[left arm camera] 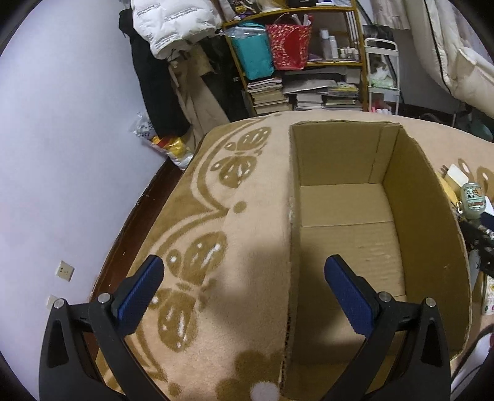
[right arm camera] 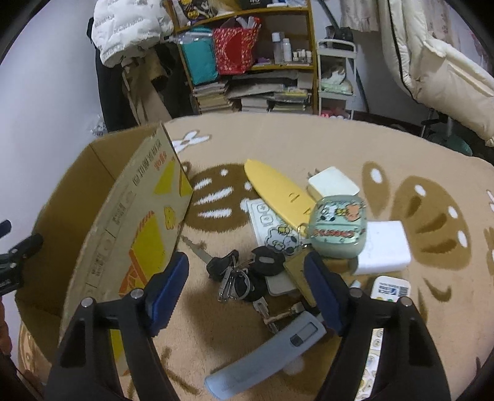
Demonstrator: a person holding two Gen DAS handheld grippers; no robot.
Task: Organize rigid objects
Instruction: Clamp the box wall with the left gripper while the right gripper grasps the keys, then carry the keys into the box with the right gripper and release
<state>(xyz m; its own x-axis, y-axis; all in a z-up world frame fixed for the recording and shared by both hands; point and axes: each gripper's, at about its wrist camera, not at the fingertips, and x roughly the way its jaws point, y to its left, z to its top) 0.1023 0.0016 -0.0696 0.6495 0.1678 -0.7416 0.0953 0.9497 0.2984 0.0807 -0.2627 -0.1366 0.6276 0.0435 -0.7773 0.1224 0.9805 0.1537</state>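
I am lowering my right tool point(right arm camera: 245, 290), wide and holding nothing, over the keys point(right arm camera: 237, 277) beside the box point(right arm camera: 129, 222), aiming to straddle the bunch before pinching; my left tool point(left arm camera: 244, 287), also wide, is waiting over the box's rim.

Setting: lived-in home, a bedroom or spare room used for storage. Evidence: a patterned beige blanket point(left arm camera: 240, 216) covers a soft bed-like surface; a yellow-framed shelf point(left arm camera: 355, 37) holds stacked books point(left arm camera: 268, 95), gift bags point(left arm camera: 288, 46) and small bottles point(left arm camera: 327, 43); a white puffer jacket point(left arm camera: 173, 24) hangs among dark clothes; a plain lilac wall point(left arm camera: 61, 138) carries sockets.
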